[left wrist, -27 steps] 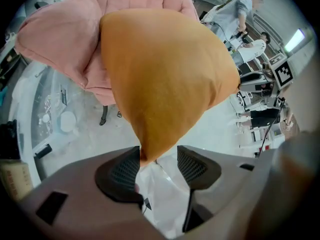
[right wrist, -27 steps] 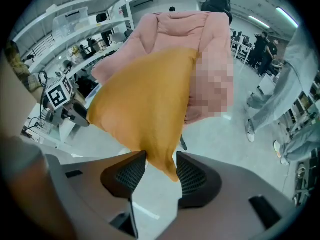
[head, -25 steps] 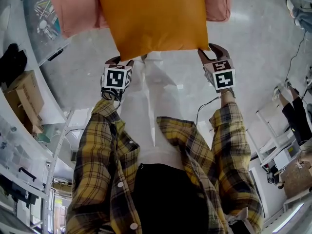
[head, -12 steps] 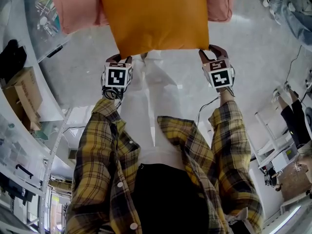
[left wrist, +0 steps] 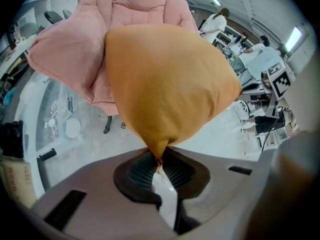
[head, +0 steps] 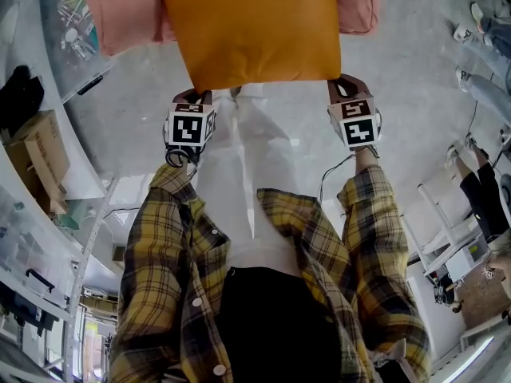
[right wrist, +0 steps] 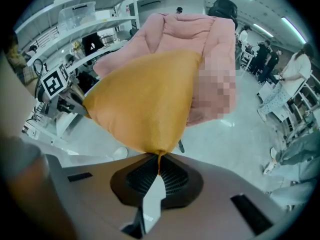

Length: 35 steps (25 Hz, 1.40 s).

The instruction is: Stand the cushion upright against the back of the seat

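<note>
Now the person holds a gripper in each hand, both pointed steeply down at the near edge of the orange cushion. The left gripper sits at the cushion's near left corner. In the left gripper view its jaws have just been closing, and their ribbed pads pinch the pointed tip of that corner. The right gripper sits at the near right corner. In the right gripper view its jaws have also just been closing, and they are pressed nearly together on the thin fabric tip there. The cushion spreads across the middle of a pink padded chair, with its near edge reaching past the front of the seat towards the person. From both gripper views the chair's quilted back rises behind and above the cushion. Whether the cushion rests on the seat or hangs just off it cannot be told. Plaid sleeves run up to both grippers over a pale grey floor, and cluttered shelves stand along the left.
</note>
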### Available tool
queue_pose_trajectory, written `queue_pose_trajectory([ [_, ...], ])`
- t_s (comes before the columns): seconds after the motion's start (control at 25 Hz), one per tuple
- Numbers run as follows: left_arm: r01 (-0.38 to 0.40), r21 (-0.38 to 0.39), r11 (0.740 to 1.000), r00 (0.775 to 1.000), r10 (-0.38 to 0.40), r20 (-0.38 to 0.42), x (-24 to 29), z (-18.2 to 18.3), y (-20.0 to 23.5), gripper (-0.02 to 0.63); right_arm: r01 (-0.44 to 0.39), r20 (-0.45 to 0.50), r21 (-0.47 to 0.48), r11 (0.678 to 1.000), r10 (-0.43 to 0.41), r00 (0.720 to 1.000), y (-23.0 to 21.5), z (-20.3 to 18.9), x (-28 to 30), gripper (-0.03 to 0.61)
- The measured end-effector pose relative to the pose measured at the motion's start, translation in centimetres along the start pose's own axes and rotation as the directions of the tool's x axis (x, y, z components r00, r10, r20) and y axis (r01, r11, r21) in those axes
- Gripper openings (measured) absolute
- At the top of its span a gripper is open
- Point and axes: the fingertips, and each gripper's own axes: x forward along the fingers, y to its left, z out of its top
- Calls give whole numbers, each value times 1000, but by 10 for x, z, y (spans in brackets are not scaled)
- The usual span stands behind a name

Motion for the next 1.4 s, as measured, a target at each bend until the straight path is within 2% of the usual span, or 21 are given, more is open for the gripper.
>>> queue_pose_trajectory([
  [0.32,-9,27,1000,999,8,33,-37,11,-1,29,-2,57,34,999,0,998,9,20,-28,21],
  [0.52,-25,-17,1000,996,26,80,-79,27,3,29,2,96,53,999,-7,995,16,44,-58,20],
  [0.72,-35,-29,999,992,38,119,-125,46,-3,26,-12,139,83,996,0,990,17,69,-96,20],
  [0.96,-57,-43,997,980,64,188,-176,79,-5,25,-21,205,118,993,-4,979,11,108,-136,20],
  [1.2,-65,-37,997,963,72,260,-225,110,-14,25,-80,286,200,977,20,958,2,141,-177,20],
  [1.4,-89,-27,996,940,93,329,-269,132,-21,23,-100,347,189,977,29,937,1,165,-213,20],
])
